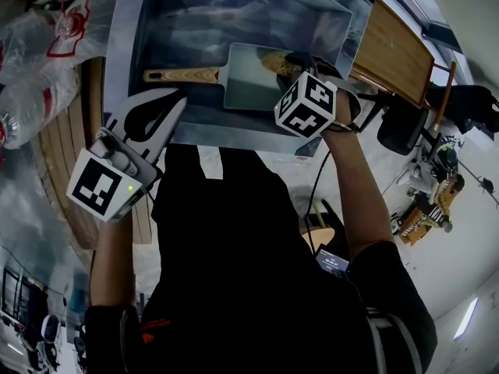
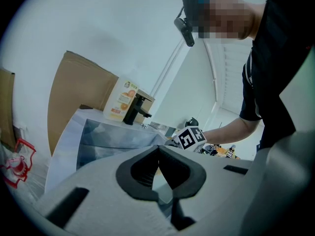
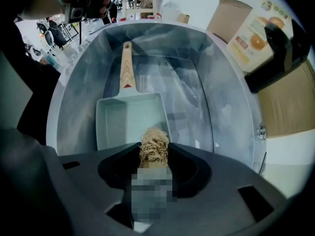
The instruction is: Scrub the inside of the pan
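Observation:
A pale rectangular pan (image 1: 253,76) with a wooden handle (image 1: 181,75) lies in the steel sink (image 1: 156,22), handle pointing left. My right gripper (image 1: 295,62) hovers over the pan's right end, shut on a scrub brush (image 1: 274,61) with tan bristles. In the right gripper view the brush (image 3: 153,145) sticks out past the gripper (image 3: 153,156) just above the pan's (image 3: 125,122) near rim. My left gripper (image 1: 178,104) hangs at the sink's front-left rim, short of the handle. It is shut on nothing, tips touching (image 2: 158,150).
A black faucet (image 3: 280,50) and an orange-labelled soap pouch (image 3: 251,36) stand at the sink's back. Plastic bags (image 1: 47,45) lie to the left. A wooden board (image 1: 394,49) lies to the right of the sink. The person's body fills the near side.

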`<action>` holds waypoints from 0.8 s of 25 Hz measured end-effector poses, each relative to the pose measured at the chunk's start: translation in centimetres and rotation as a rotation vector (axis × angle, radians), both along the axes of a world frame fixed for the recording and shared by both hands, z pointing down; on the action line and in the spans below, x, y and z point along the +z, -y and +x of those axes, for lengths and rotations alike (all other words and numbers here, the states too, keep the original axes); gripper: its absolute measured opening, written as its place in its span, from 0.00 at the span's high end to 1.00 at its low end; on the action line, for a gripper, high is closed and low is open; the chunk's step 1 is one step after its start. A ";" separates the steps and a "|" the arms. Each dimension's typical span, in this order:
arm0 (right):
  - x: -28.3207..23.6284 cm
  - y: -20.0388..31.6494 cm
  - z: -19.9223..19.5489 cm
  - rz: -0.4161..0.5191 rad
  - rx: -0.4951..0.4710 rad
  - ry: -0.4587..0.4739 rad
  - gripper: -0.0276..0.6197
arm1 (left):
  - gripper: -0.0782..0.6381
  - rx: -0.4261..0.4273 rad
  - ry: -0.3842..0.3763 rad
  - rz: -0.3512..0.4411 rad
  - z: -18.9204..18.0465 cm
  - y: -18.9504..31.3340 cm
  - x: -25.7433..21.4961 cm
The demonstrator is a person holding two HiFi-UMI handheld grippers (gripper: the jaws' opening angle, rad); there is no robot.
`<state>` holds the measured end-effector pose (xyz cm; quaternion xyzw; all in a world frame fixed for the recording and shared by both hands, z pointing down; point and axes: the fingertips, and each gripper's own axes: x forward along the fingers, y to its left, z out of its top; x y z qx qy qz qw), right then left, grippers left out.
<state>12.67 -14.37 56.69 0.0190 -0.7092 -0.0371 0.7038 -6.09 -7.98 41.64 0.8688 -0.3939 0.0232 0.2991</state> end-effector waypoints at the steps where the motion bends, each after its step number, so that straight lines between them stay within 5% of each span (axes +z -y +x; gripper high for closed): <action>1: -0.3 -0.3 -0.8 -0.005 -0.002 0.015 0.69 | 0.87 -0.002 0.001 0.002 -0.3 -0.1 -0.2; 20: 1.4 -5.4 -5.8 -0.100 -0.083 0.046 0.69 | 0.87 -0.025 0.027 -0.009 -2.9 -2.4 0.0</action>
